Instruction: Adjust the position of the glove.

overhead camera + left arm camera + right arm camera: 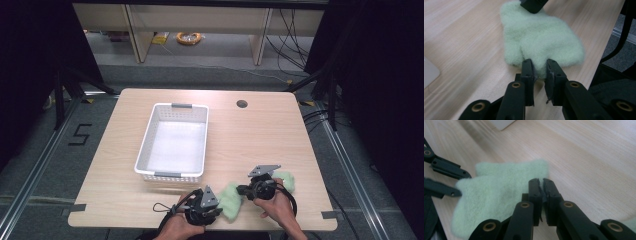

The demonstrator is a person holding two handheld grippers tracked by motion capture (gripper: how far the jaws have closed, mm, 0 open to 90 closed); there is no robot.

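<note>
A pale green fluffy cloth [230,199] lies near the table's front edge between my two grippers. In the left gripper view the cloth [541,37] spreads ahead, and my left gripper [539,67] is shut on its near edge, the pile bunched between the pads. In the right gripper view my right gripper [541,183] is shut on the cloth's [499,187] right-hand edge, jaws almost touching. From above, the left gripper [217,200] meets the cloth from the left and the right gripper [243,190] from the right. Each is held in a hand.
A white perforated basket [145,142] stands left of centre on the wooden table [260,135]. A second pale green fluffy piece [286,181] lies just right of the right gripper. A round cable hole [242,104] sits at the back. The table's front edge is close behind both hands.
</note>
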